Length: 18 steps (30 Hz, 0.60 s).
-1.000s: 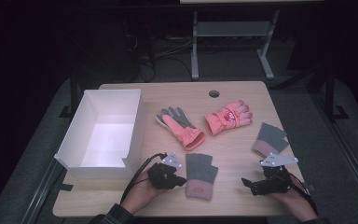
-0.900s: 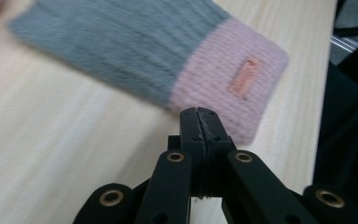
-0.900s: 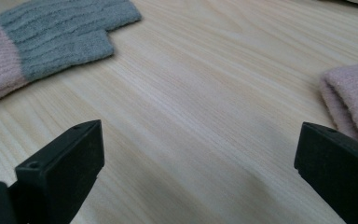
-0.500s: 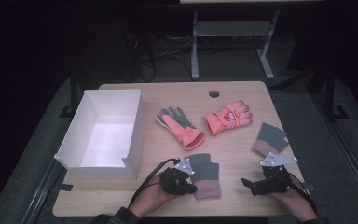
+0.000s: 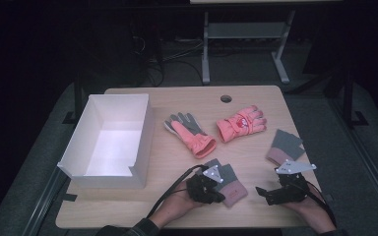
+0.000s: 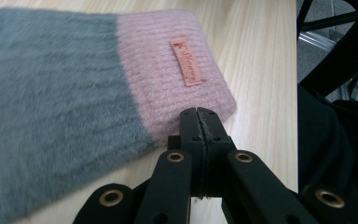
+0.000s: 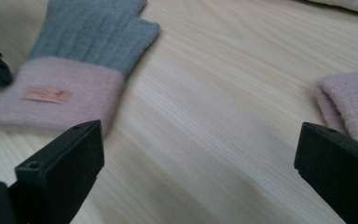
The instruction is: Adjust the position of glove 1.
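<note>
Left gripper (image 5: 216,189) now beside mitten (image 5: 231,184)

We're looking at a pale wood-grain tabletop (image 5: 256,105) with a smooth matt finish, and a fuzzy knit mitten (image 6: 98,88), grey wool running into a ribbed pink cuff with a little stitched cloth label (image 6: 186,60). The fingers (image 7: 65,158) look like matt black plastic with brass-coloured rivets, and the box (image 5: 74,147) seems plain white cardboard.
</note>
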Each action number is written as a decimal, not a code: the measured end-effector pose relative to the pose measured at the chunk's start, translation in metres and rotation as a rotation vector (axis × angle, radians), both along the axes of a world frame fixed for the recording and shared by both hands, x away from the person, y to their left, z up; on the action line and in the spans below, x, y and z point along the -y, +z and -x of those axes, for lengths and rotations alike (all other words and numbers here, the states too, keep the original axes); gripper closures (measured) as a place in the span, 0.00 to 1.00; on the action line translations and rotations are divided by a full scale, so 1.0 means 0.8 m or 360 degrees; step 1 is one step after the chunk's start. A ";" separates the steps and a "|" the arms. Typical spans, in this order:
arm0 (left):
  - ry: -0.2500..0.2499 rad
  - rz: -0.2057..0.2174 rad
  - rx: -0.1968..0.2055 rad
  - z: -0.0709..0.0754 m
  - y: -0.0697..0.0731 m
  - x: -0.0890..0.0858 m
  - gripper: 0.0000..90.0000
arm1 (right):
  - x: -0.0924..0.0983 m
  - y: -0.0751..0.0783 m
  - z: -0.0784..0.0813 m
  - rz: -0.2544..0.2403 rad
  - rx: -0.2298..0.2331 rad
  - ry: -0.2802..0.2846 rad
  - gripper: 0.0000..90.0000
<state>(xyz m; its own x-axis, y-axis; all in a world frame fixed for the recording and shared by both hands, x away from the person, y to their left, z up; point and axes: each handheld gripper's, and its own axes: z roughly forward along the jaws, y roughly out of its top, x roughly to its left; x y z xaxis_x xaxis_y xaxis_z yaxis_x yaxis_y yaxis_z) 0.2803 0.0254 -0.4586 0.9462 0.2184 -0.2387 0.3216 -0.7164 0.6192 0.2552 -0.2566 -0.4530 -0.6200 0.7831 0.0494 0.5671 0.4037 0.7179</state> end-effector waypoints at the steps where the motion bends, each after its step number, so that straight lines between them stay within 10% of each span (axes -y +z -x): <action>1: -0.0007 0.0002 0.0003 -0.001 0.000 0.002 1.00 | 0.000 0.000 0.000 0.0003 0.0006 -0.0006 0.01; 18: 0.0189 -0.0013 0.0149 0.000 0.015 -0.057 0.43 | 0.000 0.006 -0.001 -0.0051 -0.0090 -0.0027 0.12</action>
<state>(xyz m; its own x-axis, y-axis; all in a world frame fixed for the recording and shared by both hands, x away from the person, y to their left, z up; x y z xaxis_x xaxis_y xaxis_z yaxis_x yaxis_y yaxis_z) 0.2804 0.0712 -0.4464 0.9317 0.3315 -0.1483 0.3453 -0.6819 0.6448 0.2562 -0.2563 -0.4484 -0.6019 0.7911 0.1090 0.6138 0.3710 0.6969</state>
